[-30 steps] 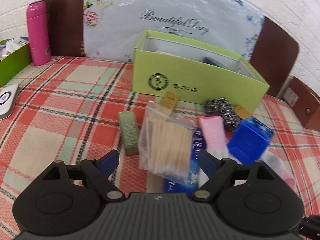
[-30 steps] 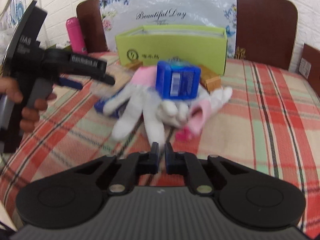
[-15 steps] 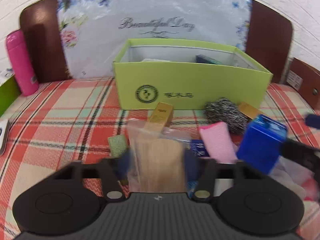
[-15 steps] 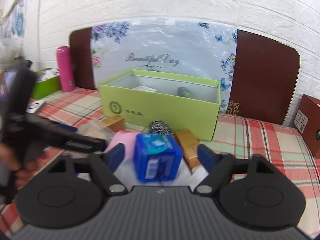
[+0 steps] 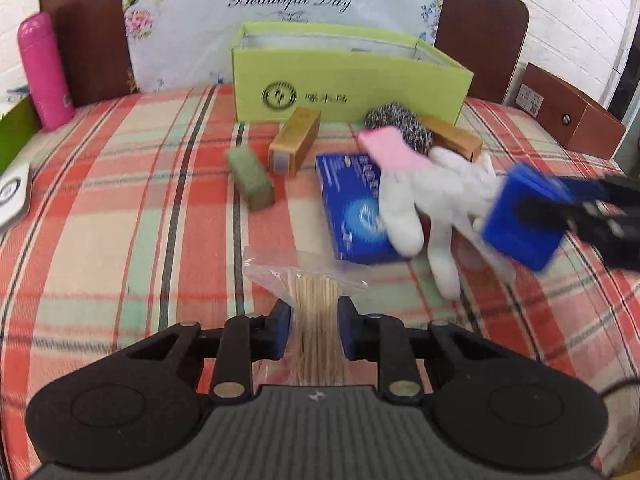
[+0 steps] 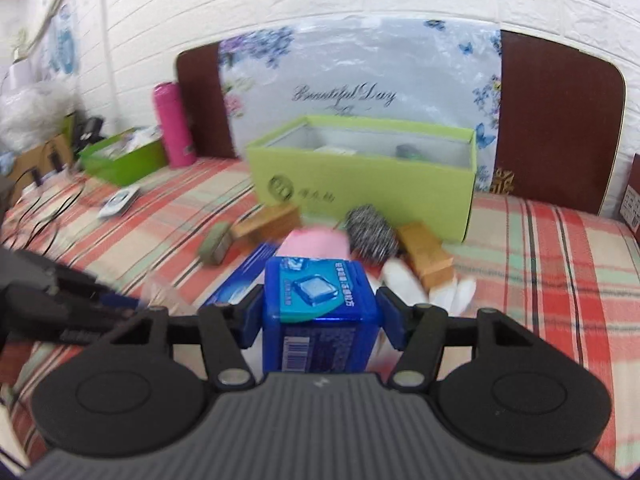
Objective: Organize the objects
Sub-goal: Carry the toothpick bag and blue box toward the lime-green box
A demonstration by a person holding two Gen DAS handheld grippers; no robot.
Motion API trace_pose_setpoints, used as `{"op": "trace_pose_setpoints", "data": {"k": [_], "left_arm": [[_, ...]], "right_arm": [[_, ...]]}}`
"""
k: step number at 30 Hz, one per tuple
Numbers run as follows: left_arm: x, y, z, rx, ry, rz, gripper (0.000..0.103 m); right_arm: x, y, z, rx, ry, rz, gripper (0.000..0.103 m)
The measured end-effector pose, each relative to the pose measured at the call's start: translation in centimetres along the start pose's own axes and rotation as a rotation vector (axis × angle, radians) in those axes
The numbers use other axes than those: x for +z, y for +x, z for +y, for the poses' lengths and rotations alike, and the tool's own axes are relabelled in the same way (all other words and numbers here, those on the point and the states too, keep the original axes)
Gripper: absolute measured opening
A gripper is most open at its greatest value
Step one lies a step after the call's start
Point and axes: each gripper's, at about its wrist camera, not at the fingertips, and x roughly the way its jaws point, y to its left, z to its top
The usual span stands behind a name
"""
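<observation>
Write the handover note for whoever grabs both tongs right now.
Left tongs: just closed on the bag of wooden sticks.
Right tongs: just closed on the blue box.
On the plaid cloth: two gold boxes, green block, flat blue box, white glove, steel scourer.
Done: a few items lie in the green bin.
Left: bin both held items, then the rest.

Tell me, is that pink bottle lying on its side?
No. The pink bottle stands upright at the back of the plaid tablecloth, in front of a brown chair back.
</observation>
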Motion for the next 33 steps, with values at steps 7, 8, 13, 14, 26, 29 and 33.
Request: {"op": "trace_pose_setpoints", "data": {"k": [7, 8, 13, 14, 26, 29, 33], "left_arm": [[-0.4, 0.8, -1.3, 0.103, 0.023, 0.005, 0.068], [-0.5, 0.8, -1.4, 0.107, 0.027, 0.004, 0.067], [-0.9, 0.4, -1.4, 0.081, 0.000, -0.005, 0.054], [-1.0, 0.4, -1.5, 0.088, -0.001, -0.009, 0.056], [-0.6, 0.5, -1.8, 0.096, -0.005, -0.001, 0.035], [-0.3, 0.4, -1.7, 0.094, -0.018, -0.001, 0.026], [0.8, -0.4, -1.7, 0.065, -0.026, -0.017, 0.024]], "right_arm": [[-4.7, -1.2, 1.0, -0.020, 0.024, 0.107, 0.062], [-4.9, -1.1, 1.1, -0.023, 0.017, 0.120, 0.062], [-5.2, -0.8, 2.0, -0.025, -0.022, 0.131, 0.062], [-5.2, -0.8, 2.1, -0.027, -0.024, 0.129, 0.063], [-4.9, 0.0, 1.7, -0.026, -0.010, 0.128, 0.058], [-4.7, 0.0, 1.8, -0.024, -0.021, 0.127, 0.058], [-3.7, -0.4, 1.5, -0.016, -0.020, 0.098, 0.058]]}}
